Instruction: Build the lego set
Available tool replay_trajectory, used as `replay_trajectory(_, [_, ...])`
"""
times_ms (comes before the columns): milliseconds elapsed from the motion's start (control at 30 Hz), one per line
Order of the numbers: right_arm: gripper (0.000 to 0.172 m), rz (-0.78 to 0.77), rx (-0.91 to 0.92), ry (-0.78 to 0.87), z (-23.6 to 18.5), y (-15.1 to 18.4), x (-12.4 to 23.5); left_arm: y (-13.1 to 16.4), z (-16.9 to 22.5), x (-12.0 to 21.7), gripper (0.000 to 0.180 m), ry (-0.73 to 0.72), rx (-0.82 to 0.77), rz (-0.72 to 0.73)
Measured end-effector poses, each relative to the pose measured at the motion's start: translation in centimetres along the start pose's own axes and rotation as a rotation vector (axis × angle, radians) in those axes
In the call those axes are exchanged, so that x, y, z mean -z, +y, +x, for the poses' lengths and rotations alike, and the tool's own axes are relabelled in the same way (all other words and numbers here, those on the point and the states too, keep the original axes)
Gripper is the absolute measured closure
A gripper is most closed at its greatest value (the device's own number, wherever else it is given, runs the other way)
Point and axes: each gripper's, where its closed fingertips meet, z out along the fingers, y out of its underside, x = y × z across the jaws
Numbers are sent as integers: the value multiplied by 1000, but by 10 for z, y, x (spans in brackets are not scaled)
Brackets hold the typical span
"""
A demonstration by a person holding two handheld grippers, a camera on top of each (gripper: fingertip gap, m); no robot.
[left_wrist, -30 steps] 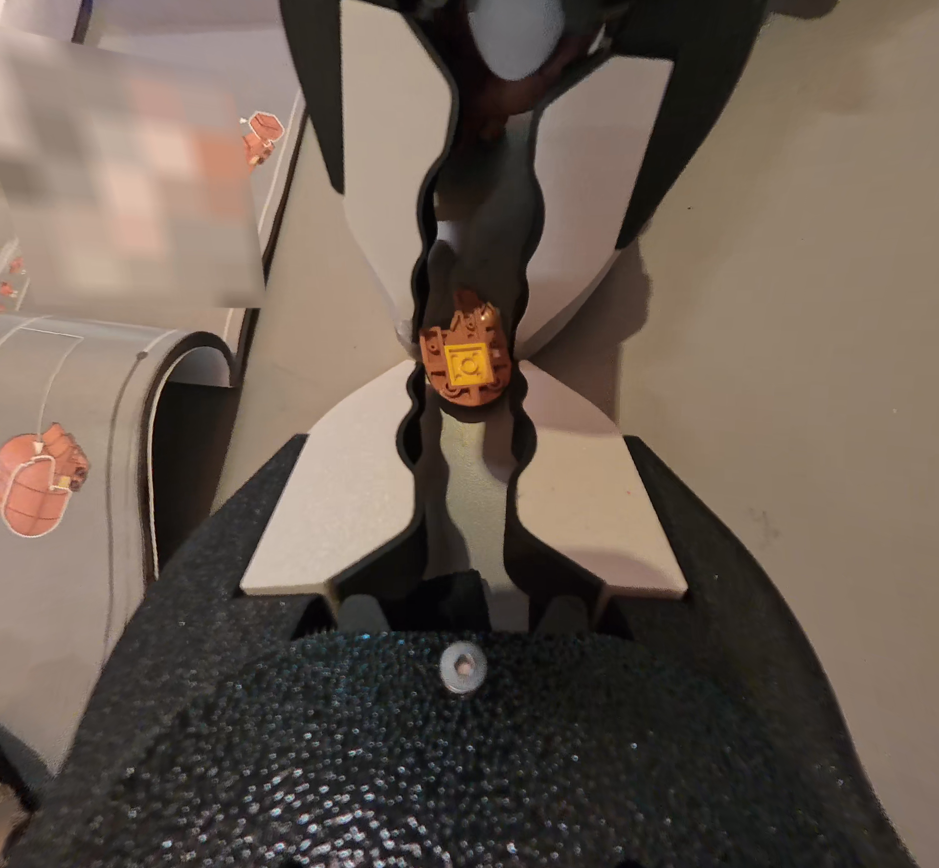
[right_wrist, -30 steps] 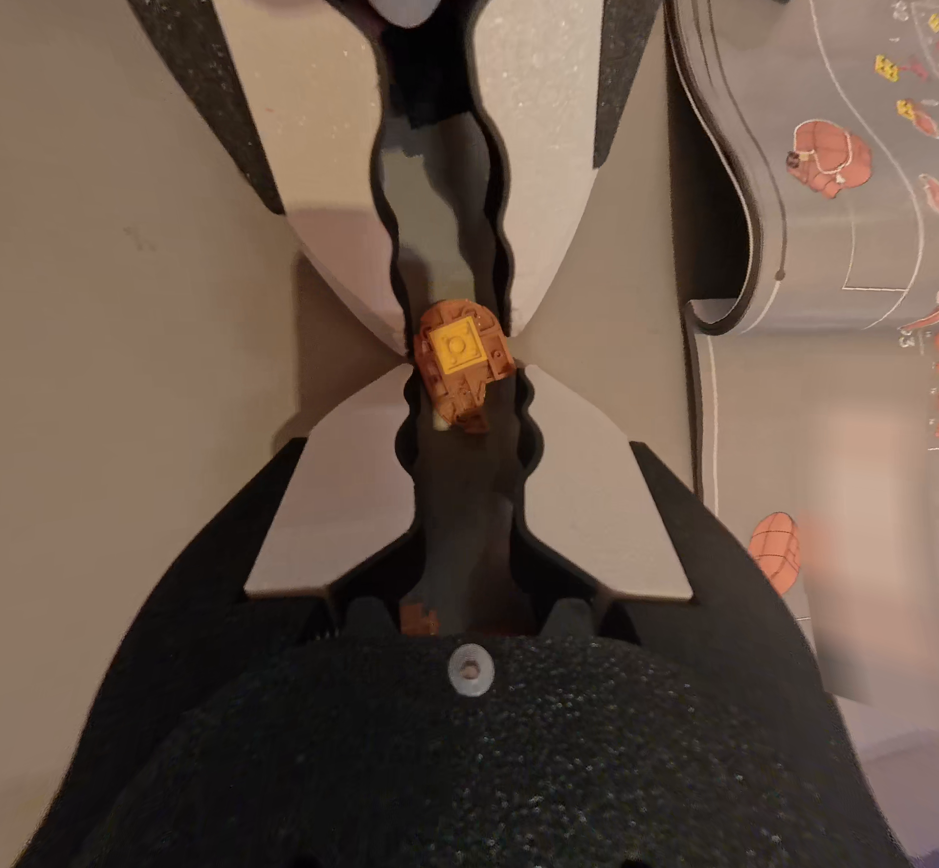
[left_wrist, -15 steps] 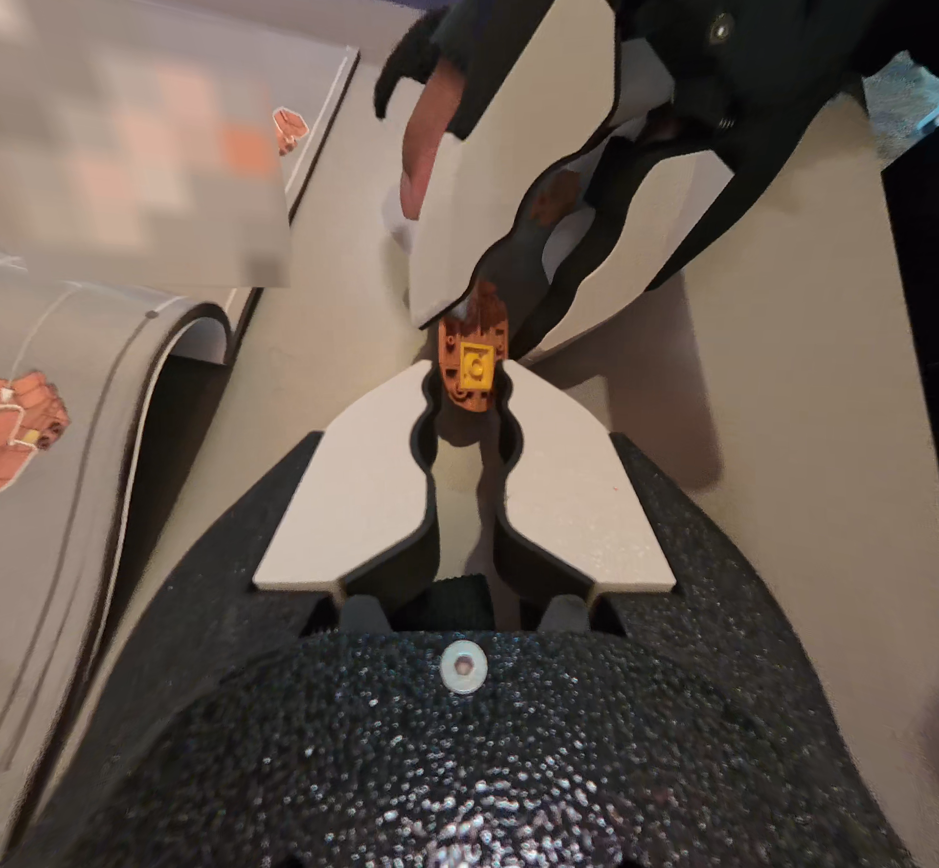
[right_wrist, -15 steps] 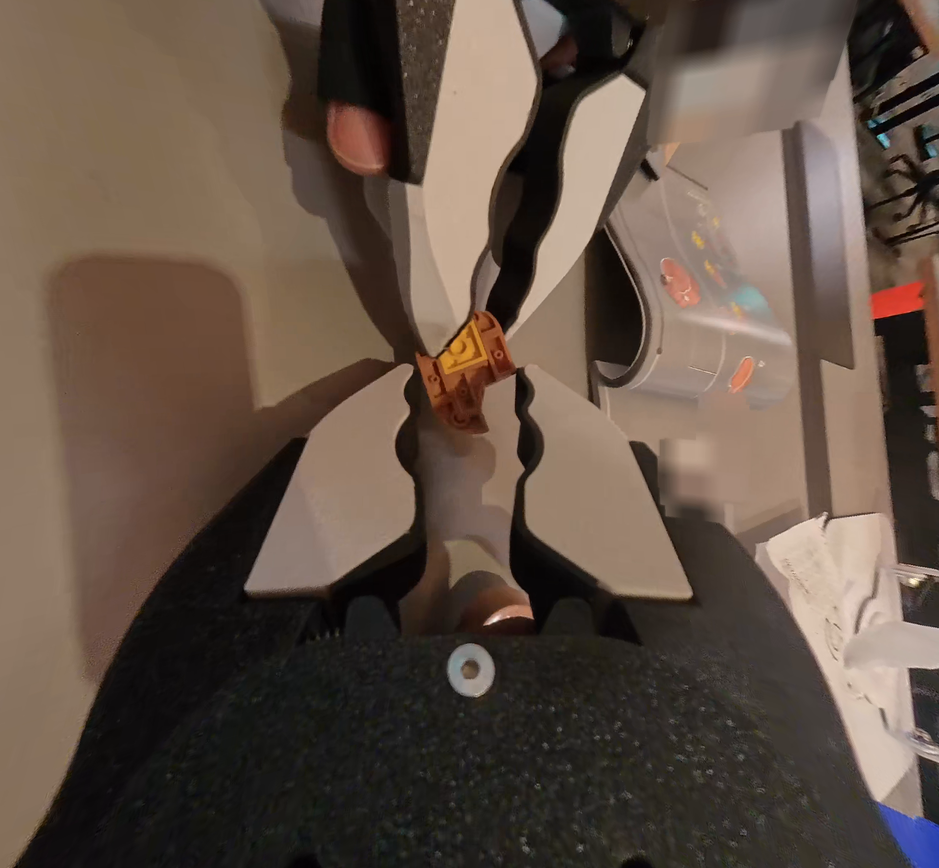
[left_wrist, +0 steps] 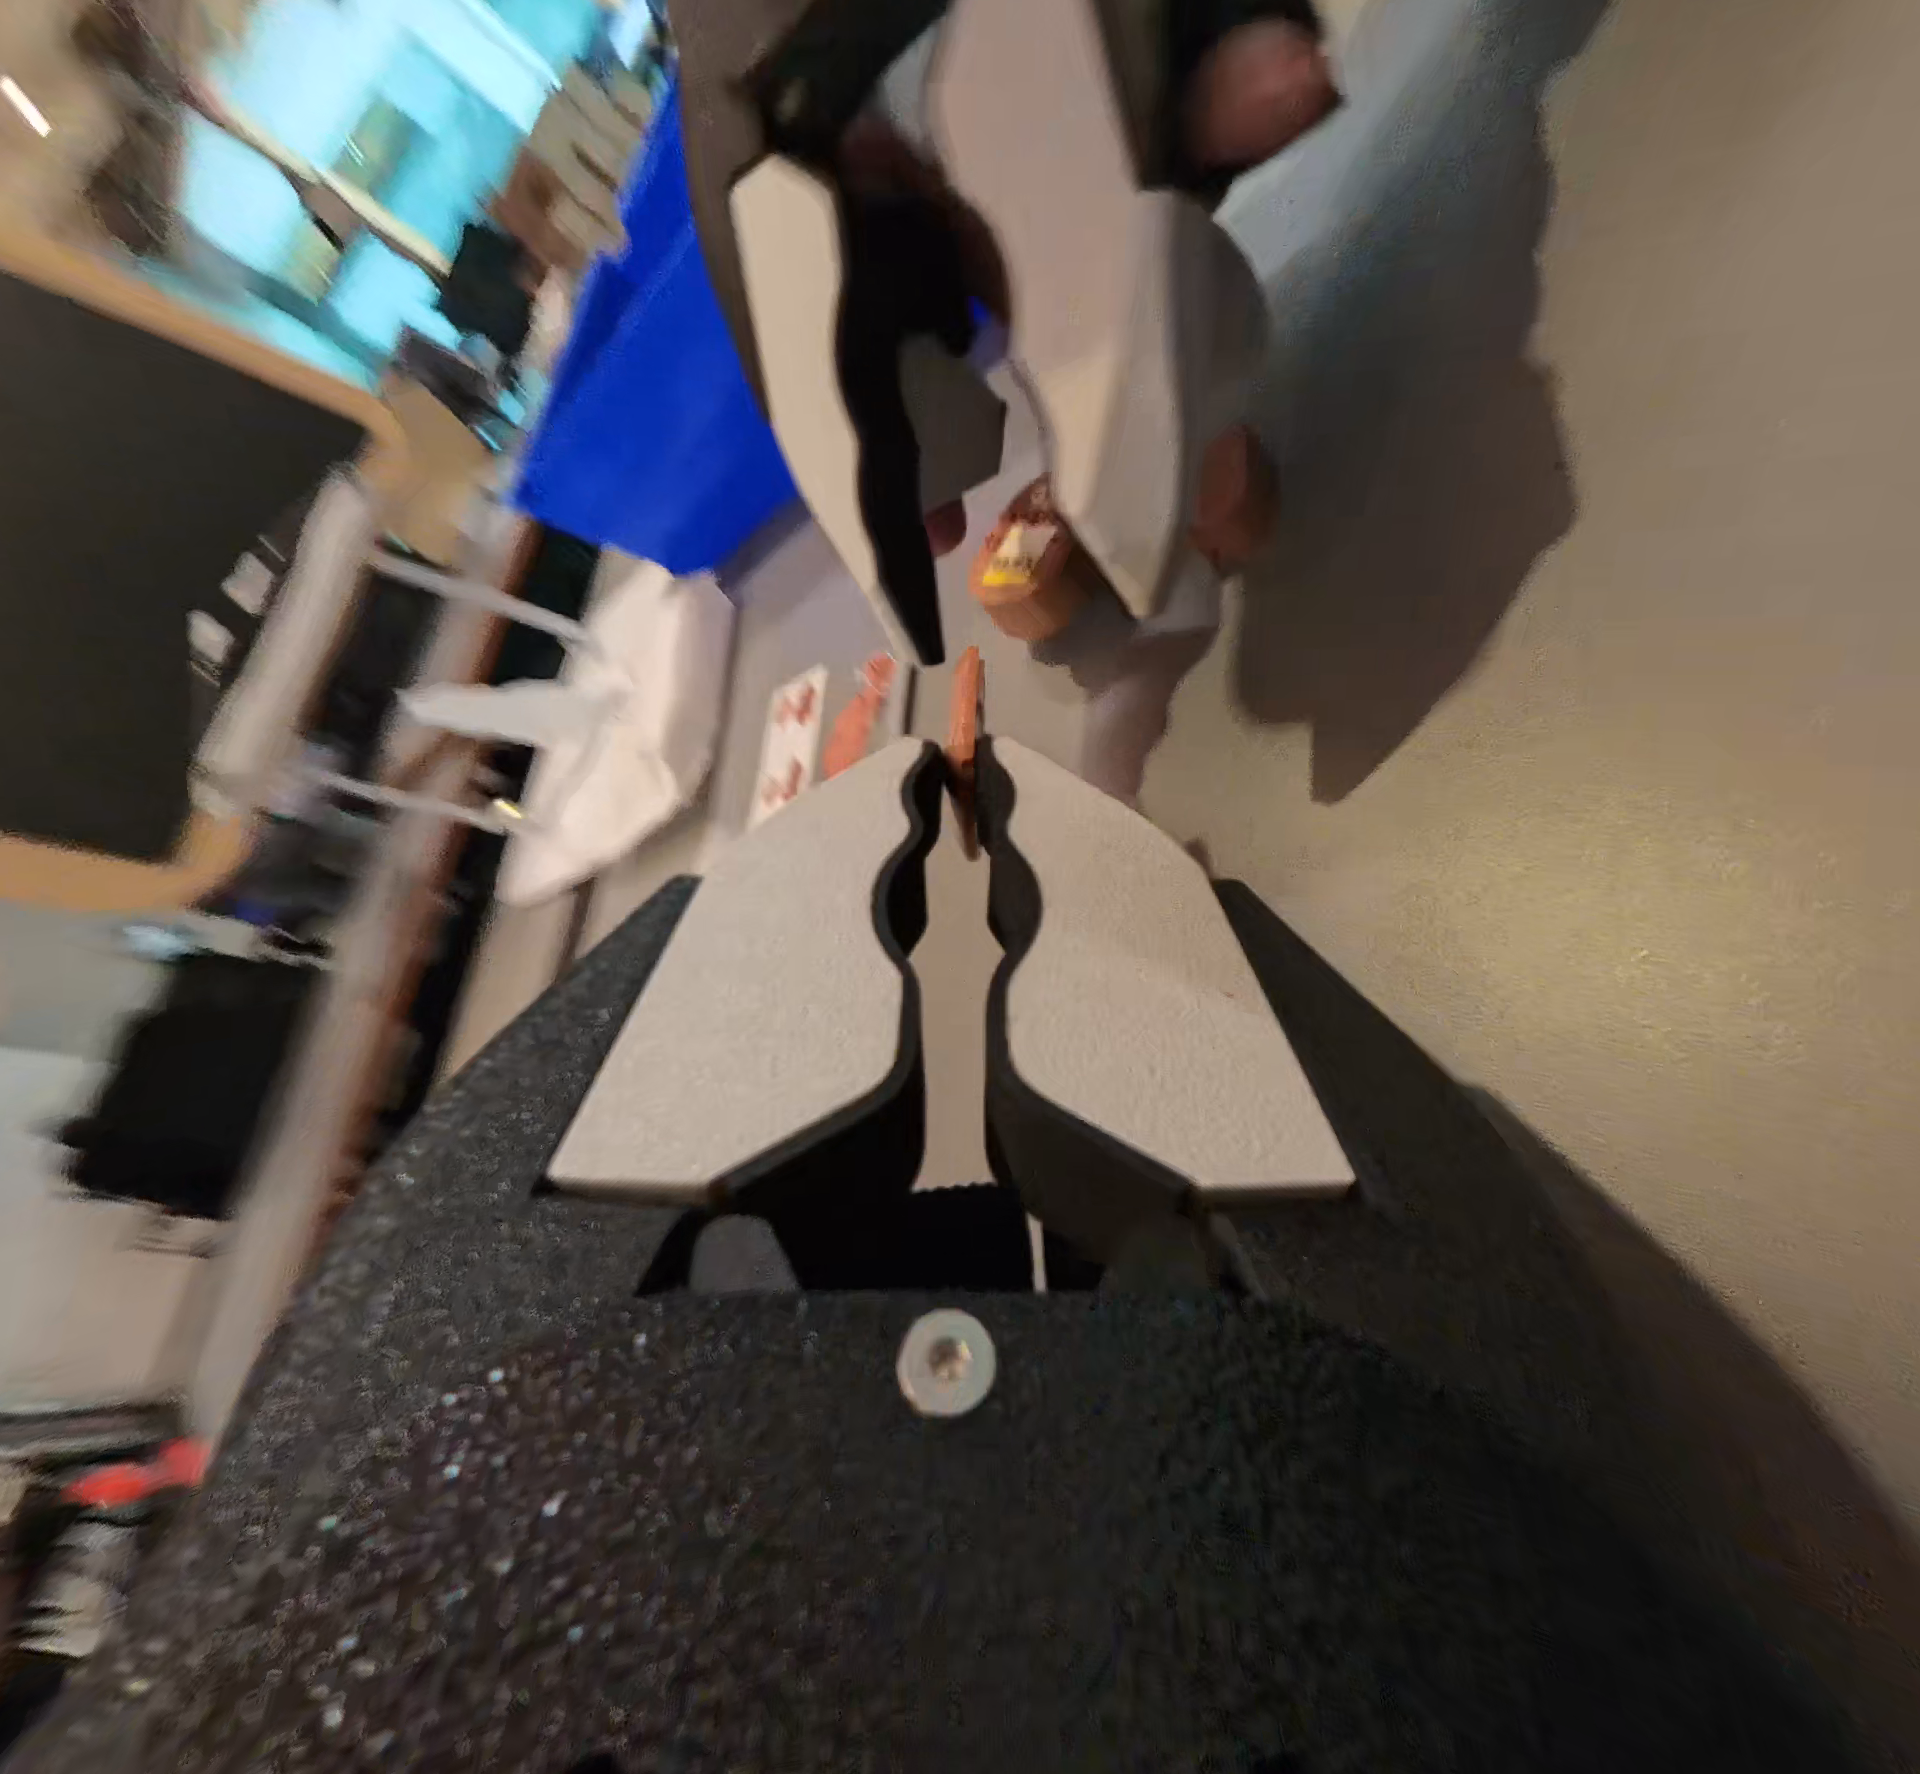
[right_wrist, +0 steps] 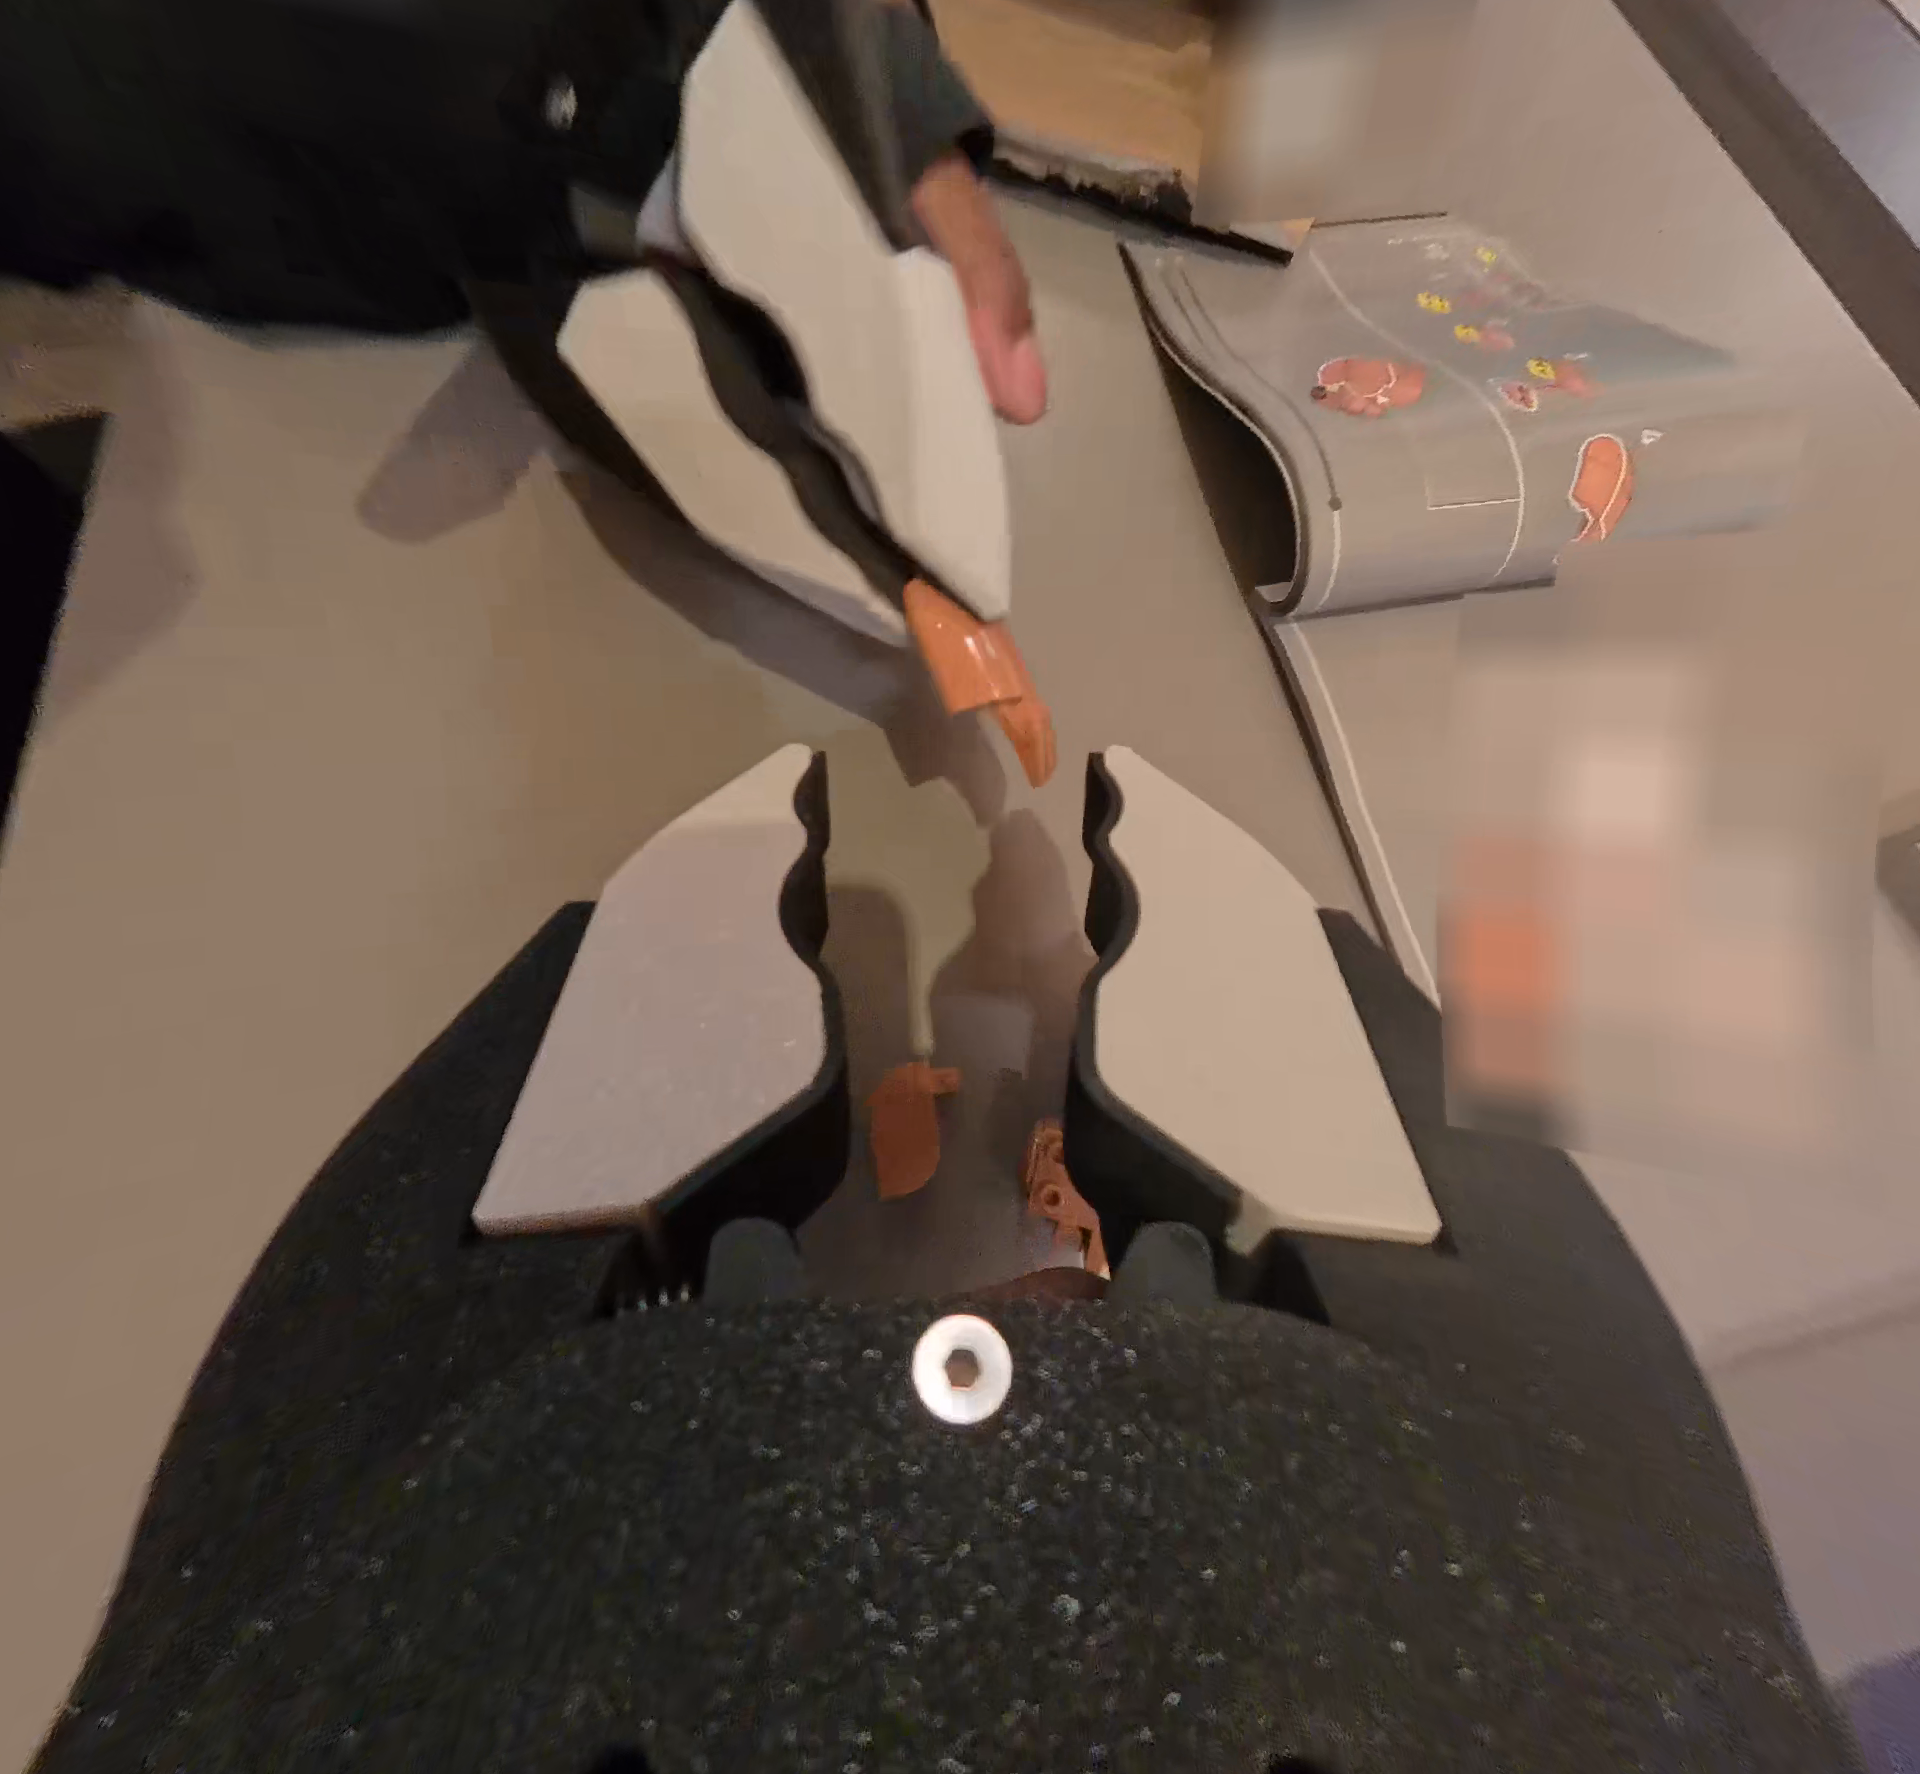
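My left gripper [left_wrist: 961,753] is shut on a thin orange lego piece [left_wrist: 966,727], seen edge-on between its pads. In the right wrist view that piece [right_wrist: 977,675] sticks out of the left gripper [right_wrist: 940,597] as a smooth curved shell with a pointed end. My right gripper [right_wrist: 956,768] is open with nothing between its fingertips, just below that piece. In the left wrist view the right gripper [left_wrist: 1034,628] hangs open over a brown-orange lego build with a yellow part [left_wrist: 1023,571]. Two loose orange pieces [right_wrist: 904,1142] [right_wrist: 1060,1194] lie on the table below the right fingers.
The open instruction booklet [right_wrist: 1455,436] with a curled page lies on the beige table [right_wrist: 312,789] to the right. A person's fingers [right_wrist: 997,332] hold the left gripper. A blue object [left_wrist: 644,394] and a white bag [left_wrist: 603,758] are at the left, blurred. My two grippers' fingertips are within a few centimetres of each other.
Both grippers were pressed on the orange build with the yellow plate. My right gripper has opened and let it go. My left gripper has closed further, now on a thin orange piece, and both views swung.
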Motion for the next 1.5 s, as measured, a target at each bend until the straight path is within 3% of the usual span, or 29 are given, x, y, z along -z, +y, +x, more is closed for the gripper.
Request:
replay_trajectory(100, [125,20,1,23,4,0,13,-16,6,-2,174,-80,-199,66])
replay_trajectory(367, [123,12,16,61,6,23,42,-36,-6,-13,175,-217,-364,171])
replay_trajectory(733, [119,47,-27,66,19,42,50,-57,7,-60,175,-114,-627,311])
replay_trajectory(1067, [135,37,-29,44,16,50,41,-57,13,-66,175,-74,-693,355])
replay_trajectory(1500, [136,66,45,254,39,46,46,-48,5,-66,159,-71,-530,327])
